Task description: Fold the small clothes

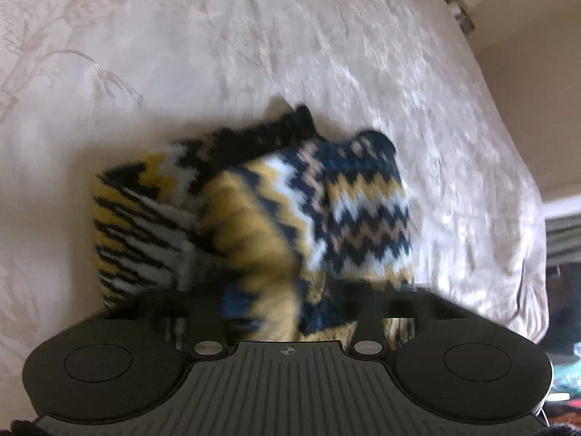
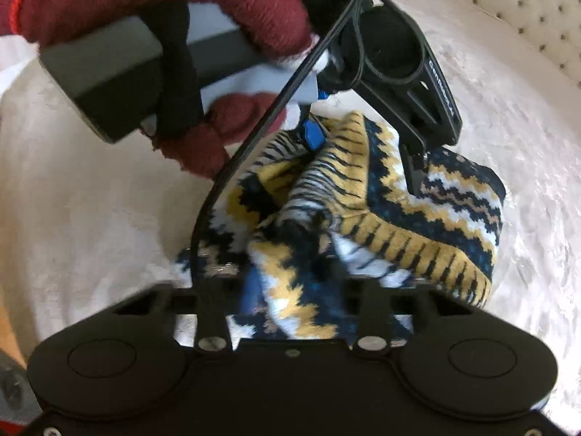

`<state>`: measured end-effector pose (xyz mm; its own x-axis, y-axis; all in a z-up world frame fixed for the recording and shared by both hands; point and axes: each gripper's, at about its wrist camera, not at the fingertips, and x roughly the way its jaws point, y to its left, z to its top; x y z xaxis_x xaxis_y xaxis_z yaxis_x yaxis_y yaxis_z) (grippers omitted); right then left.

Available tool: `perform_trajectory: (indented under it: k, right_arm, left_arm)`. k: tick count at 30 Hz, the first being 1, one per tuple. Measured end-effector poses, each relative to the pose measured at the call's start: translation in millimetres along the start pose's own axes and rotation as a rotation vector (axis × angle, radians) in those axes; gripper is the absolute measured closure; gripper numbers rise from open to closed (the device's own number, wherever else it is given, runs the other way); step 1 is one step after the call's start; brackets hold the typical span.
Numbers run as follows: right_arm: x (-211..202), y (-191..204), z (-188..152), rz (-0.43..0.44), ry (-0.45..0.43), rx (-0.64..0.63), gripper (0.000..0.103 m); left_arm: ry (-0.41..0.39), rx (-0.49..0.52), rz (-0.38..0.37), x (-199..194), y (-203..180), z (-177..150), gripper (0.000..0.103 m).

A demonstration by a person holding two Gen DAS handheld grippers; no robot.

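A small knitted garment (image 1: 276, 214) with navy, mustard and white zigzag bands lies bunched on a cream bedspread (image 1: 218, 54). In the left wrist view it fills the space between my left gripper's fingers; the gripper (image 1: 283, 290) looks shut on the knit, and the fingertips are hidden in it. In the right wrist view the same garment (image 2: 363, 218) is crumpled in front of my right gripper (image 2: 290, 290), whose fingers are buried in the fabric. The left gripper (image 2: 417, 145) presses into the garment from above, held by a hand in a maroon glove (image 2: 163, 0).
The bedspread (image 2: 90, 218) runs all around the garment. The bed's right edge (image 1: 526, 218) drops to a floor with dark objects. A tufted cream headboard (image 2: 508, 0) stands behind. A black cable (image 2: 254, 145) hangs from the left gripper across the garment.
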<state>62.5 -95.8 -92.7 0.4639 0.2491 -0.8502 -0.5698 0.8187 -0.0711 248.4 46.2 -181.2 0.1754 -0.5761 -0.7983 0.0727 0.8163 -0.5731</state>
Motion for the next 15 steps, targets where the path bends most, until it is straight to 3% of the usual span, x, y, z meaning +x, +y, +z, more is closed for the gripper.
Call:
perform_trajectory:
  k: [5,8,12,15]
  right_arm:
    - [-41,-13,-2,0.055,-0.100,0.034,0.089]
    - [-61,-6,-4,0.080,-0.133,-0.008,0.089]
    - [-45,16,-9,0.114,-0.068,-0.093,0.089]
    - [-25,29,-13,0.099,-0.006,-0.143,0.089]
  left_arm:
    - [-0.105,0.040,-0.058,-46,-6,-4,0.092]
    - [-0.113,0.017,-0.079,-65,5,-11,0.092]
    - [-0.099,-0.027,0.006,-54,32,-17,0.093]
    - [-0.113,-0.109,0.012,-49,54,-13,0.093]
